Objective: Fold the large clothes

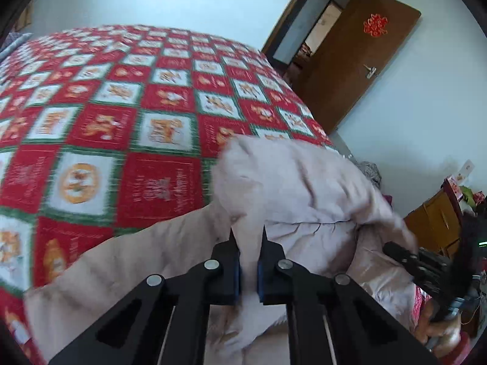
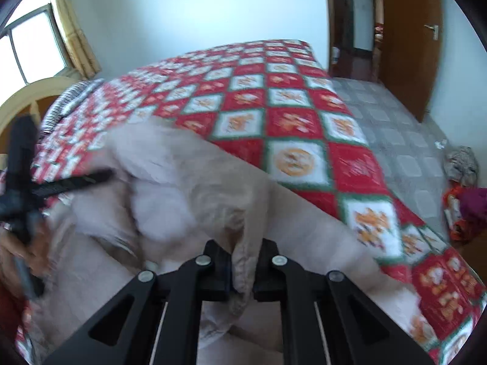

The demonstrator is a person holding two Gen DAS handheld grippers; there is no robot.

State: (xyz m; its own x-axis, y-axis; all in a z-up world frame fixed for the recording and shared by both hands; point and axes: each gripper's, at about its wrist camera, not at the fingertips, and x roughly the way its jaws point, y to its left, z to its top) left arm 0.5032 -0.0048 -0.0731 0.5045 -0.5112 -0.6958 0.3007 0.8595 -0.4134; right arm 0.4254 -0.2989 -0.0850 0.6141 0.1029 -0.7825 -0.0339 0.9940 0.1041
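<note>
I am standing at the near edge of a big bed [image 1: 127, 140] with a red, white and green checked cover. A large pale pink coat [image 1: 304, 188] is lying bunched up on the near side of the bed, and part of it is being lifted up in a puffy heap. I am in the middle of picking up the coat so I can fold it.

My right hand-held gripper [image 2: 243, 269] is pinching a hem of the coat; the cloth is sitting right between the fingers. My left hand-held gripper [image 1: 248, 245] is pressed almost together over the coat. A bit of cloth seems to be lying between the pads, but I cannot tell for sure if it is caught.

I think the next move is carrying the held edge across the coat, toward the far side, and laying it down flat. Both hands need to be going together, or the coat will be twisting and bunching.

I am not seeing any boxes or baskets on the bed.
</note>
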